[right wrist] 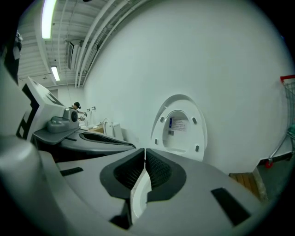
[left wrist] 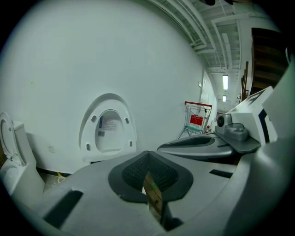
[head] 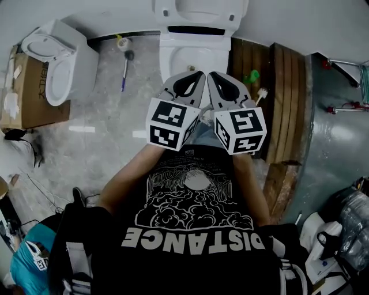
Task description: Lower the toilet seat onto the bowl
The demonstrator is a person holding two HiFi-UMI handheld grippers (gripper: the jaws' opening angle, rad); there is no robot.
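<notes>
Head view puts both my claws side by side just in front of the toilet bowl [head: 193,57], tips aimed at it. My left claw [head: 200,75] is clenched with nothing in it, and my right claw [head: 210,75] is clenched and empty too. Left gripper view and right gripper view each show the ribbed pads pressed together, with only a sliver of background between them. I judge they are shut and close together because I have not reached for anything yet. Closed tips also make a tidy blunt point for nudging an edge.

The toilet seat [head: 199,10] stands upright behind the bowl, back toward the white wall, its underside with bumpers and a label facing me. Both claw views show it ahead of the tips and well apart from them. I think it tilts a little past vertical, which would explain why it stands unsupported. Lowering it should then mean drawing its top rim toward me first and easing it down so it doesn't slam onto the bowl.

Left of the bowl a toilet brush [head: 124,72] lies on the floor, and farther left a second toilet [head: 57,63] sits beside a cardboard box [head: 23,86]. Right of the bowl is a wooden platform [head: 282,98]. None of these looks to be in my path.
</notes>
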